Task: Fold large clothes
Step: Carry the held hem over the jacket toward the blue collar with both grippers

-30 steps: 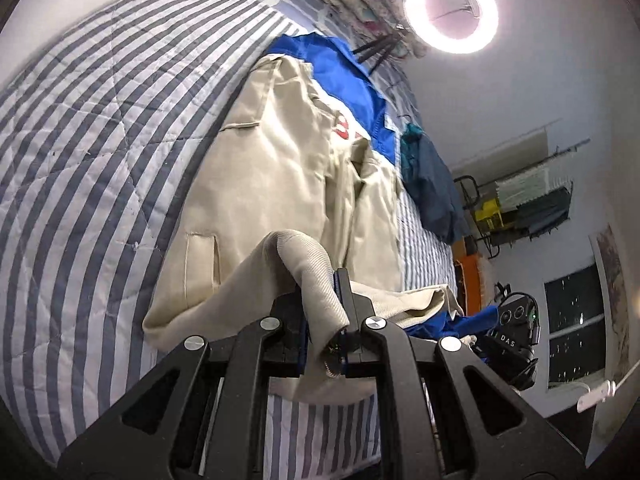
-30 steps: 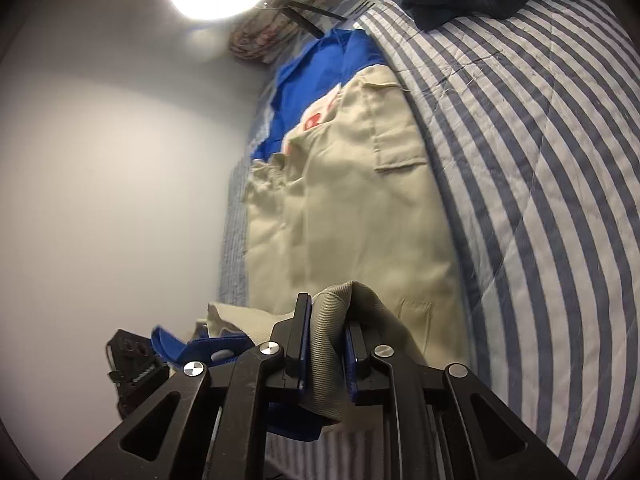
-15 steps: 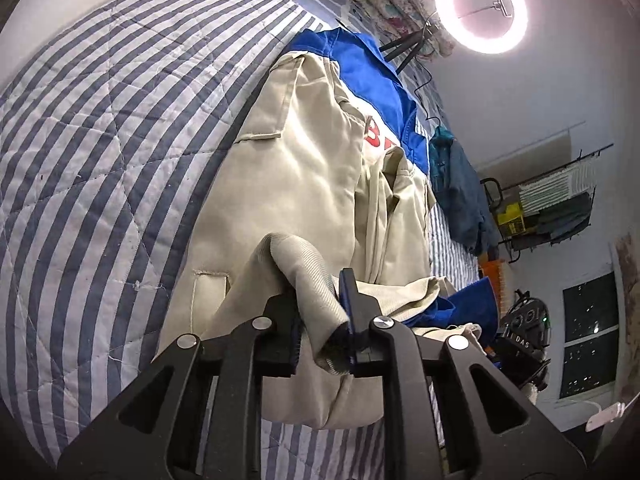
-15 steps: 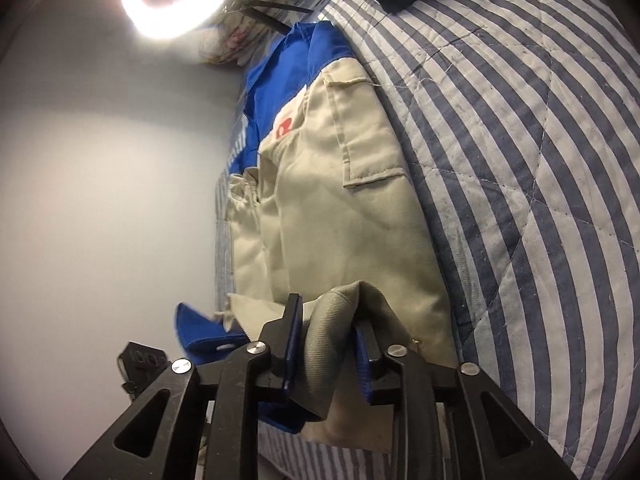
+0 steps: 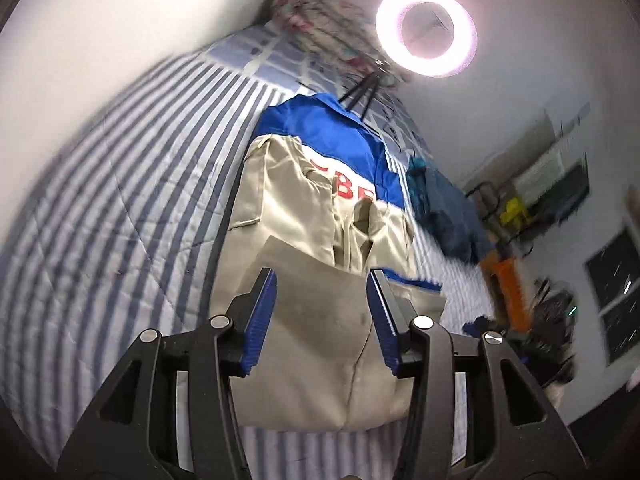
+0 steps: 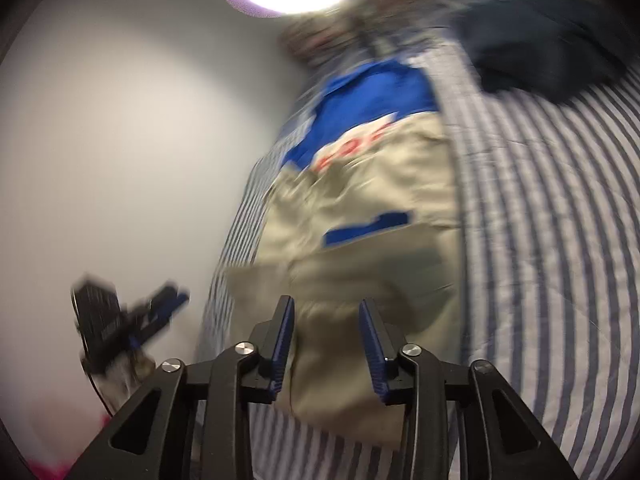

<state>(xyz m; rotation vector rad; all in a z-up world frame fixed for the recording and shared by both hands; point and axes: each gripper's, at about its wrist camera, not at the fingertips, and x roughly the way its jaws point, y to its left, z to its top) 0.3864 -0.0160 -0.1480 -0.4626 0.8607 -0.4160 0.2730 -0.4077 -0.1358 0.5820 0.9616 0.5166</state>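
Note:
A beige and blue jacket (image 5: 320, 216) with red letters lies on the striped bed (image 5: 120, 208). Its lower part is folded up over the body, and the fold lies flat below my fingers. My left gripper (image 5: 322, 292) is open and empty, just above the folded hem. In the right wrist view the same jacket (image 6: 360, 208) is blurred. My right gripper (image 6: 326, 320) is open and empty above the folded edge.
A dark blue garment (image 5: 448, 216) lies on the bed to the right of the jacket; it also shows in the right wrist view (image 6: 540, 48). A ring light (image 5: 426, 30) stands behind the bed head. Shelves and clutter (image 5: 540, 200) stand right of the bed.
Both grippers have opened and let go of the jacket hem. The hem now lies folded over the jacket body. Both grippers have pulled back and tilted up.

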